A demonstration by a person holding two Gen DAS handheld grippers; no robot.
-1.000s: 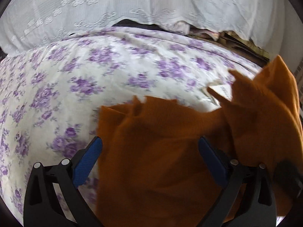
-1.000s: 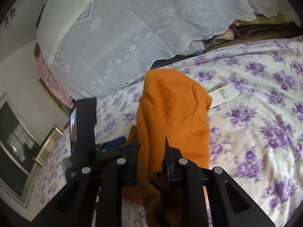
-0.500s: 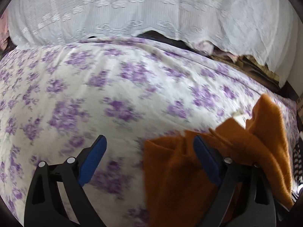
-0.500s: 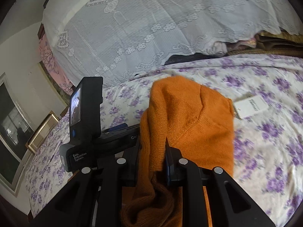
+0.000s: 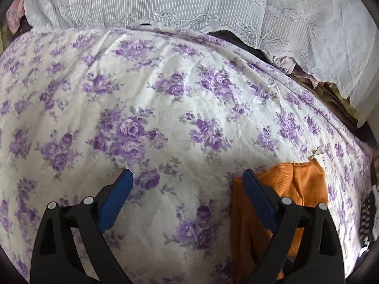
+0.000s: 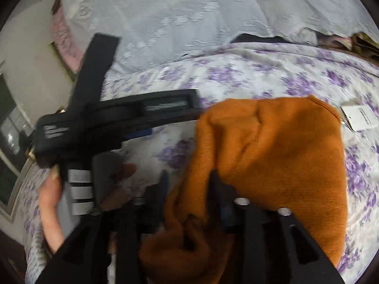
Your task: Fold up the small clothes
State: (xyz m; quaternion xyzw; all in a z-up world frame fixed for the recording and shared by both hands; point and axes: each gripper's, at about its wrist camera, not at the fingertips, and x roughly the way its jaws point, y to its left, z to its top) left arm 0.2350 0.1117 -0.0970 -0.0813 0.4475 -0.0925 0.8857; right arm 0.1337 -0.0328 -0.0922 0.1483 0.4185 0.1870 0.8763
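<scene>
An orange knit garment [image 6: 272, 146] lies folded over on the purple-flowered bedsheet [image 5: 142, 94], with a white paper tag [image 6: 360, 118] beside its far corner. My right gripper [image 6: 189, 179] is at the garment's near edge; its jaws are opening, with a bunched fold of the knit still between them. My left gripper [image 5: 187, 174] hangs open over bare sheet with nothing between its blue pads. In the left wrist view the garment [image 5: 300, 182] shows behind and to the right of the right finger. The right wrist view is blurred.
A white lace cover [image 5: 189, 4] drapes over a heap along the far side of the bed, with darker folded fabrics [image 5: 331, 90] under its right end. The other hand-held gripper [image 6: 113, 120] and a person's hand [image 6: 49, 203] are to the left of the garment.
The left gripper slid left off the orange garment, which now sits at its right side. The right gripper brought the lifted garment down onto the sheet, and its jaws widened.
</scene>
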